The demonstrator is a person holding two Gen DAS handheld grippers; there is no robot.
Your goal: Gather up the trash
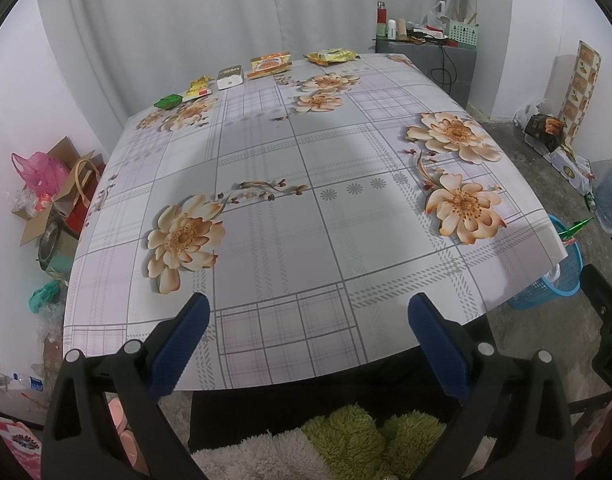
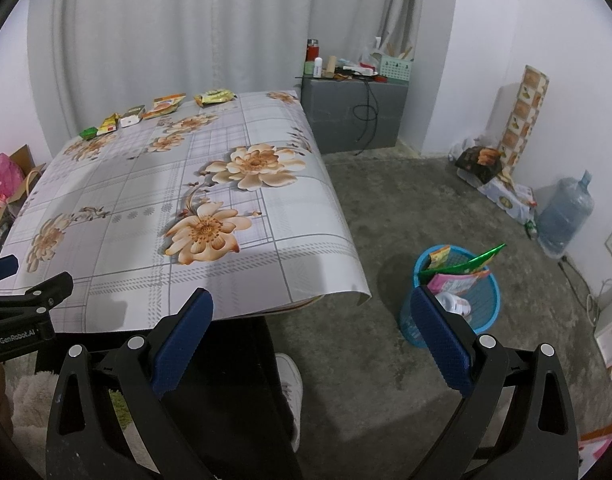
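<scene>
Several pieces of trash lie in a row along the far edge of the flowered table point(image 1: 266, 240): a green packet point(image 1: 168, 101), a yellow wrapper point(image 1: 197, 88), a white box point(image 1: 230, 77), an orange snack bag point(image 1: 270, 64) and a yellow snack bag point(image 1: 331, 55). The same row shows far off in the right wrist view, with the green packet point(image 2: 88, 132) at its left end. A blue bin point(image 2: 451, 292) holding wrappers stands on the floor right of the table. My left gripper point(image 1: 307, 312) hangs open over the near table edge. My right gripper point(image 2: 311, 312) is open and empty, near the table's front right corner.
A grey cabinet point(image 2: 353, 114) with bottles and a basket stands behind the table. Bags and cardboard boxes point(image 1: 54, 196) pile up on the floor at the left. A large water jug point(image 2: 565, 216) and boxes line the right wall. A person's white shoe point(image 2: 290, 376) rests on the concrete floor below.
</scene>
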